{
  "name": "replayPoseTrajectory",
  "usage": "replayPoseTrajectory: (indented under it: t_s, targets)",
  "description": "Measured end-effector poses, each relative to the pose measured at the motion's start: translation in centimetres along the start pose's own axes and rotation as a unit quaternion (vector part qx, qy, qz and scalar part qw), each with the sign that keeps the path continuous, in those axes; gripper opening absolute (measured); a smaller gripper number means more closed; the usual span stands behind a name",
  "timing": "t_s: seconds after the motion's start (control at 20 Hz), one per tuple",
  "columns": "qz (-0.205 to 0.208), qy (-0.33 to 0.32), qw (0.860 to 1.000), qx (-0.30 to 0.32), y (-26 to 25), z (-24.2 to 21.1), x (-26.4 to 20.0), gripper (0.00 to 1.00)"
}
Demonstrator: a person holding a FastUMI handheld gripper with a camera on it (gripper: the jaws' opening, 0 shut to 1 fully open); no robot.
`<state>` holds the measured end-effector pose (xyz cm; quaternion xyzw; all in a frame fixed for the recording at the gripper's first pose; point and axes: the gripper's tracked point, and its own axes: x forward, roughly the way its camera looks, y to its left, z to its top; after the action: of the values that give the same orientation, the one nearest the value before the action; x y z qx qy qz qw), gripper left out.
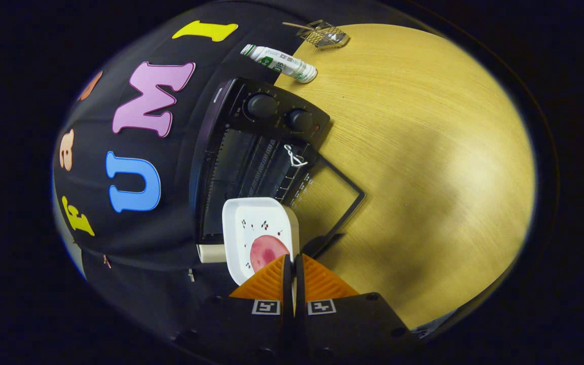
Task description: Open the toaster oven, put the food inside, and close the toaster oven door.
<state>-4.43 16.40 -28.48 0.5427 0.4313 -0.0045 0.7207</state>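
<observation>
- Pinching the near rim of a white square dish (251,223), the tool (292,268) has its two fingers drawn almost together, one on either side of the thin edge, at the lower middle of the frame.
- The dish is shallow with rounded corners and small cherry prints on its inner face; it stands tilted on edge in this view, its far end reaching toward the oven's mouth.
- In the dish lies a round pink piece of food (267,252) with a darker red centre, sitting at the end nearest the fingers and partly hidden by them.
- The toaster oven (259,147) is black and sits in the middle of the frame, at the left edge of the desk against the booth's black cloth wall.
- Its glass door (330,197) is swung fully down, lying flat over the desk to the right of the cavity.
- Inside the open cavity a wire rack (251,162) shows; I cannot tell whether anything rests on it.
- Two round knobs (279,112) sit on the oven's control panel, above the cavity in the frame.
- The desk (424,152) is pale yellow wood grain and fills the right half.
- At the top of the frame a white and green tube (278,63) lies near the desk's edge, with a small wire basket (322,34) beyond it.
</observation>
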Motion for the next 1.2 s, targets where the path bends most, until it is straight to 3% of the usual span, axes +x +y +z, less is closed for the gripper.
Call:
replayPoseTrajectory:
  t_s: [0.2,0.65,1.0,1.2]
  targets:
    - [-0.023,-0.061,0.996,0.066,1.4,0.4,4.0,0.05]
    - [-0.055,-0.161,0.969,0.179,2.6,4.8,10.2,0.05]
    - [-0.044,-0.177,0.961,0.208,4.6,6.1,12.9,0.05]
    - [-0.026,-0.171,0.964,0.204,5.2,5.9,13.2,0.11]
